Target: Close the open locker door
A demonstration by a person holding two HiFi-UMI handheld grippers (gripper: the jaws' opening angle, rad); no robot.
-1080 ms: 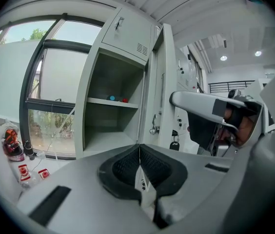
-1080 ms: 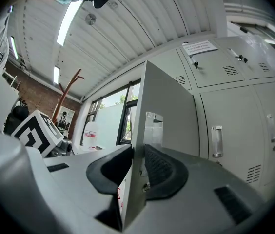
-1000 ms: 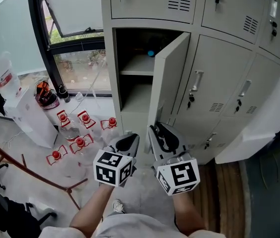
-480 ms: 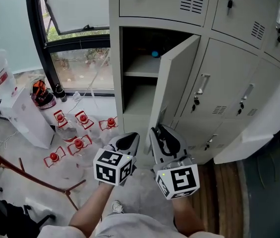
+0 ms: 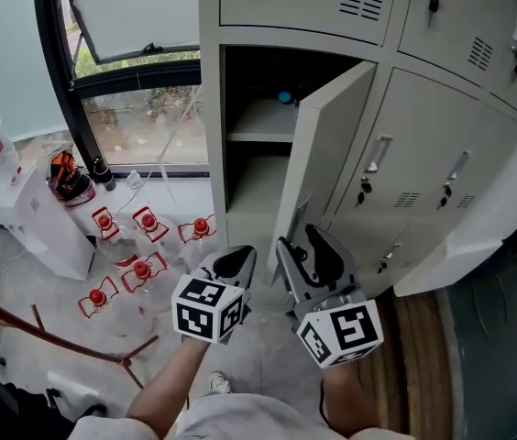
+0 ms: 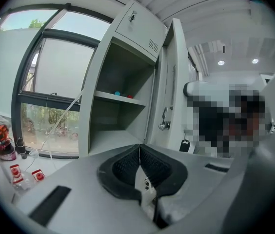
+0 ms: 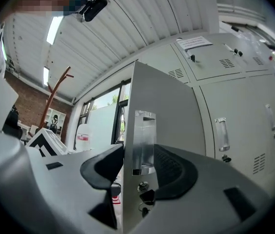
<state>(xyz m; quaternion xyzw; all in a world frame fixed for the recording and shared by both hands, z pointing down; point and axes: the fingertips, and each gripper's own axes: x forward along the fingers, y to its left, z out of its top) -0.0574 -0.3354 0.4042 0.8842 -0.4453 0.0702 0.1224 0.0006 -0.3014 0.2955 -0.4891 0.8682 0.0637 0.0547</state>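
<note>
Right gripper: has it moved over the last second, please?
Yes, slightly: the right gripper has shifted right, towards the closed lockers; its jaws have just been opening, the door's edge between them.

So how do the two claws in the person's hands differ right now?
The left gripper has its jaws shut and empty; the right gripper has them apart, having just been opening. The right gripper straddles the edge of the open locker door by its handle; the left gripper is clear of it. Both carry marker cubes.
</note>
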